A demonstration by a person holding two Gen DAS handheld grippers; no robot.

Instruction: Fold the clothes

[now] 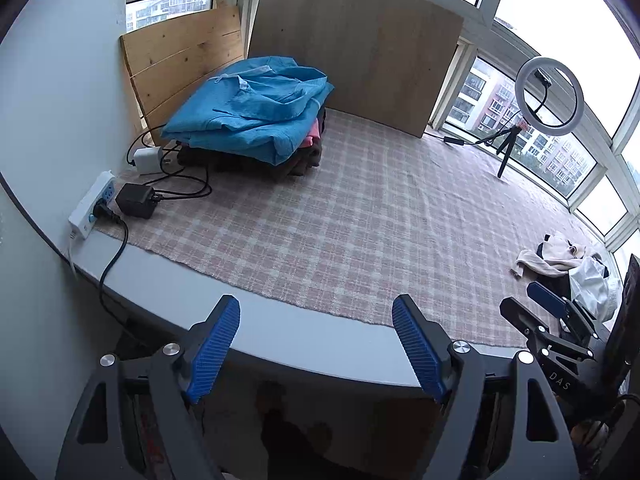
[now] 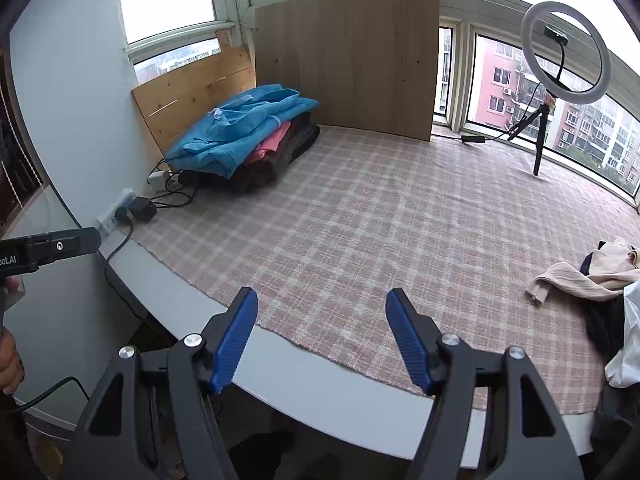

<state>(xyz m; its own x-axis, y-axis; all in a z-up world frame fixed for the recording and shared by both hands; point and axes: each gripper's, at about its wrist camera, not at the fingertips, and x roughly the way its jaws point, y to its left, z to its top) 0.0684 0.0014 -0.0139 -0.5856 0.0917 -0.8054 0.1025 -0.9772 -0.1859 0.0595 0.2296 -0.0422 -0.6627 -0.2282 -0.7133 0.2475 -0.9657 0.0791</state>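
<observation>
A stack of folded clothes with a blue garment (image 1: pixel 252 110) on top sits at the far left of the table, on pink and dark items; it also shows in the right wrist view (image 2: pixel 240 132). A heap of unfolded clothes, beige (image 1: pixel 556 258), white and dark, lies at the right edge, and shows in the right wrist view (image 2: pixel 600 272). My left gripper (image 1: pixel 316 344) is open and empty above the table's near edge. My right gripper (image 2: pixel 322 336) is open and empty over the near edge of the plaid cloth (image 2: pixel 380 220).
A power strip (image 1: pixel 90 204), black adapter (image 1: pixel 136 200) and cables lie at the left. Wooden boards (image 1: pixel 352 44) lean against the windows at the back. A ring light on a tripod (image 1: pixel 548 96) stands at the back right. The right gripper shows in the left wrist view (image 1: pixel 548 312).
</observation>
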